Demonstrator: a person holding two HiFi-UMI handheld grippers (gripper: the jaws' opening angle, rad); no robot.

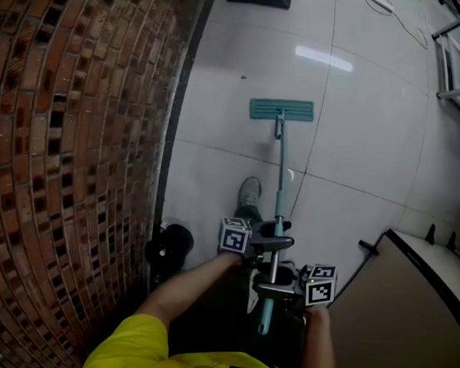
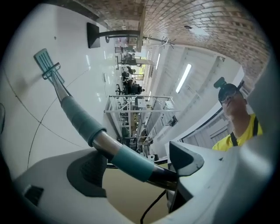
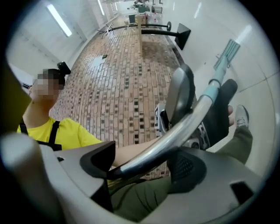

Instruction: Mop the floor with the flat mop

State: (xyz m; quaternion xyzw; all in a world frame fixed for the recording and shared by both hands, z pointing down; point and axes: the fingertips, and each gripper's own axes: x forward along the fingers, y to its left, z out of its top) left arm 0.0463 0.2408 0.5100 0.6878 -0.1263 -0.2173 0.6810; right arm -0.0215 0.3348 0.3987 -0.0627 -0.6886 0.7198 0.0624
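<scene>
A flat mop with a teal head (image 1: 281, 109) lies flat on the white tile floor (image 1: 356, 124), its teal and metal handle (image 1: 281, 182) running back toward me. My left gripper (image 1: 271, 241) is shut on the handle, higher up the shaft. Just below it my right gripper (image 1: 275, 285) is also shut on the handle near its teal end. In the left gripper view the handle (image 2: 118, 151) crosses between the jaws, and the mop head (image 2: 43, 59) shows far off. In the right gripper view the metal shaft (image 3: 166, 140) lies clamped between the pads, with the mop head (image 3: 229, 49) beyond.
A curved brick wall (image 1: 70, 148) stands close on the left. A beige table (image 1: 396, 319) with a dark edge fills the lower right. A metal rack (image 1: 459, 61) sits at the top right, a cable (image 1: 400, 19) trails near it. My shoe (image 1: 249, 196) is beside the handle.
</scene>
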